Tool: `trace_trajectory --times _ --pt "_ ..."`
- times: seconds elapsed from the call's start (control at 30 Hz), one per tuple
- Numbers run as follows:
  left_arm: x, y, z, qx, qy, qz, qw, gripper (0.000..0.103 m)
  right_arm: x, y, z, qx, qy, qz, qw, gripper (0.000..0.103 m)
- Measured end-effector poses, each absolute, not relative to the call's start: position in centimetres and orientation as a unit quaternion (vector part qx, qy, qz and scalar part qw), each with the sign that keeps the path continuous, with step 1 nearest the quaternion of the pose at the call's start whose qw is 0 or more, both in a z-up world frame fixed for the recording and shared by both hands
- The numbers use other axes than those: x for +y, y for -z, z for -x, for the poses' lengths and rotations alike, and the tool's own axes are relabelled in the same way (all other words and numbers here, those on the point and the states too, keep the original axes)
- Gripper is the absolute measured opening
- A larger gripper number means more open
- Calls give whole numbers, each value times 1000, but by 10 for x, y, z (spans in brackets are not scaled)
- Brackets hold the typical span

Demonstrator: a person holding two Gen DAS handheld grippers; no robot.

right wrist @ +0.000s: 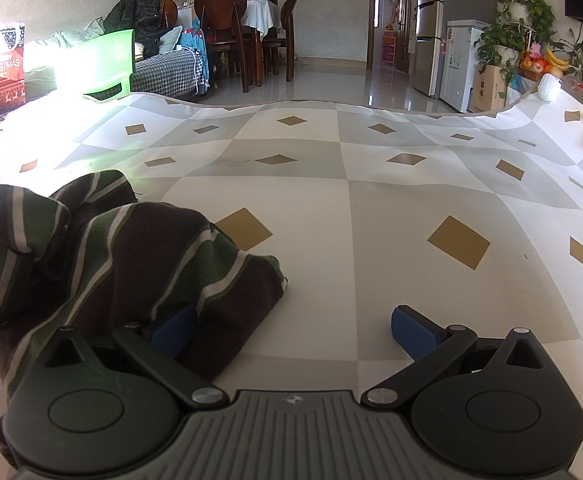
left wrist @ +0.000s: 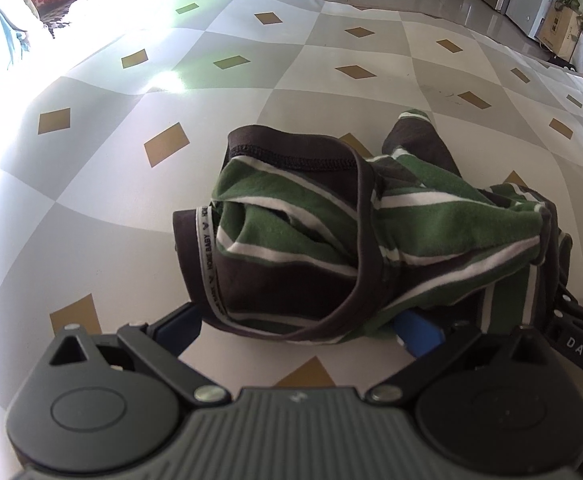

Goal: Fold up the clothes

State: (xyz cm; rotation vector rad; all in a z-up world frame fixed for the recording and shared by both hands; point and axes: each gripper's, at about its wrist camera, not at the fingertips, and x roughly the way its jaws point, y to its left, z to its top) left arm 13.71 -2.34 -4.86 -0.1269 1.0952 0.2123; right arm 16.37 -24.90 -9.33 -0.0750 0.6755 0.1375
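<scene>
Spreading across both views, the checkered tablecloth point(right wrist: 391, 208) with its tan diamonds is the largest thing, and one crumpled garment point(left wrist: 331, 240) lies bunched on it: near the middle in the left wrist view, at the near left in the right wrist view point(right wrist: 123, 256). It is a small knit piece in green, white and dark brown stripes, which I judge light, soft and limp, likely to sag and drag when lifted. The dark bound edge point(left wrist: 287, 152) looks the firmest place to pinch.

One garment, two grippers. The left gripper point(left wrist: 295, 330) stands wide open, cloth lying between and over its blue pads point(left wrist: 417, 330). The right gripper point(right wrist: 293, 330) is also spread open, its left pad point(right wrist: 173, 330) tucked under the garment's hem, its right pad point(right wrist: 411, 330) over bare cloth.
</scene>
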Motion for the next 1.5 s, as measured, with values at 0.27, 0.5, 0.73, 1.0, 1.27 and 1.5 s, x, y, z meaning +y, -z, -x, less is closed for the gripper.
trace_trajectory --times 0.27,0.5,0.73,1.0,1.27,1.5 --pt "-7 38 -148 532 -89 78 838 103 -249 93 -164 331 -67 37 940 103" --pt "-9 21 -131 534 -68 79 839 103 -249 93 -164 331 -67 37 940 103" --pt "-18 14 -124 538 -72 69 837 103 -249 93 -164 331 -67 37 940 103" --pt "-34 -9 -97 491 -84 -1 867 103 -249 93 -164 331 -67 37 940 103" --pt "-32 0 -36 491 -67 33 868 103 -249 93 -164 331 -67 37 940 103" --pt "-31 7 6 483 -85 5 872 103 -249 93 -163 331 -67 37 940 103"
